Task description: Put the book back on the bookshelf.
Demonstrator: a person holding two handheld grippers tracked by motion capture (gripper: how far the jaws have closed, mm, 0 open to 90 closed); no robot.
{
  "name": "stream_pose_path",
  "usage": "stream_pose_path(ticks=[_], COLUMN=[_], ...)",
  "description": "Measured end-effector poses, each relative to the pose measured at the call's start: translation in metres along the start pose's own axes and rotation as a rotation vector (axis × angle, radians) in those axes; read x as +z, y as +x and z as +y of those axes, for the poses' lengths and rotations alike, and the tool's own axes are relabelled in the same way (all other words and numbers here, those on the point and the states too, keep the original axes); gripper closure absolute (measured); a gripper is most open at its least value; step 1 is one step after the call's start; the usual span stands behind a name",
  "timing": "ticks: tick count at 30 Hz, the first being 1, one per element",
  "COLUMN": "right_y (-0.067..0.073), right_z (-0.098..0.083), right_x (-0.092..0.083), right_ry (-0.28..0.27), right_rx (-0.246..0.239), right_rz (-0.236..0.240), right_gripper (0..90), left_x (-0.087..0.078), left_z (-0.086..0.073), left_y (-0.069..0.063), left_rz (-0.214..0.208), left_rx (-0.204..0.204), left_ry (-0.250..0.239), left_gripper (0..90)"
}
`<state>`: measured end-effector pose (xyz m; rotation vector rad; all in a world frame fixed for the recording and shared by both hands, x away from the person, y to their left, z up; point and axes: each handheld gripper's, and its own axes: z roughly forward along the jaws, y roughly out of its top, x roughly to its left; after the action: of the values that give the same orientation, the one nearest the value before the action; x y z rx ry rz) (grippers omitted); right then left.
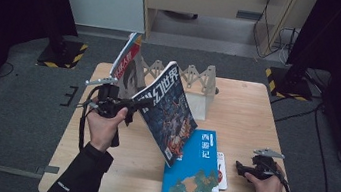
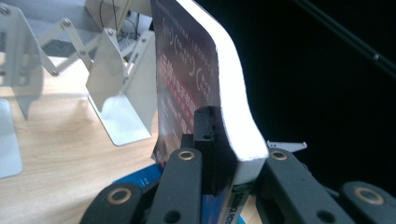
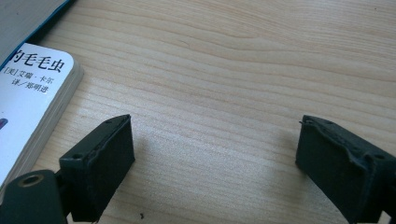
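High view shows my left gripper (image 1: 138, 105) holding the dark magazine (image 1: 169, 108) by its edge, lifted and tilted above the tabletop (image 1: 246, 117), in front of the white folding rack (image 1: 195, 84). The jaws are clamped tight on it. Below it a blue book (image 1: 196, 168) lies flat. My right gripper (image 1: 240, 167) rests low beside a white book (image 3: 28, 102), jaws wide and holding nothing.

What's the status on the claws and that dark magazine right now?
Left claw shut on dark magazine, held tilted above the table. Right claw open over bare wood, nothing between. Blue book lies flat below; white rack stands behind.
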<state>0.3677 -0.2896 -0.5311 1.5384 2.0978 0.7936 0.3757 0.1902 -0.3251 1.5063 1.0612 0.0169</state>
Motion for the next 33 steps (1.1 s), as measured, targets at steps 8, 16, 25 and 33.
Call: stream_pose_path(ticks=[8,16,25,33], right_y=[0.001,0.002,0.002,0.002], right_z=[-0.003,-0.007,-0.007,-0.007], right_x=[0.003,0.005,0.005,0.005], right_ry=[-0.027,-0.062,-0.064,-0.063], right_rx=[0.008,0.009,0.012,0.009], right_rz=[0.003,0.0,0.0,0.0], right_gripper=[5.5,2.0,2.0,2.0], left_x=[-0.02,-0.032,-0.045,-0.043], left_z=[0.012,0.027,0.045,0.056], left_y=[0.005,0.009,0.008,0.012], left_rz=[0.078,0.165,0.27,0.345], left_rx=[0.023,0.067,0.13,0.168], left_ry=[-0.032,-0.055,-0.074,-0.075], left_gripper=[82.0,82.0,82.0,82.0])
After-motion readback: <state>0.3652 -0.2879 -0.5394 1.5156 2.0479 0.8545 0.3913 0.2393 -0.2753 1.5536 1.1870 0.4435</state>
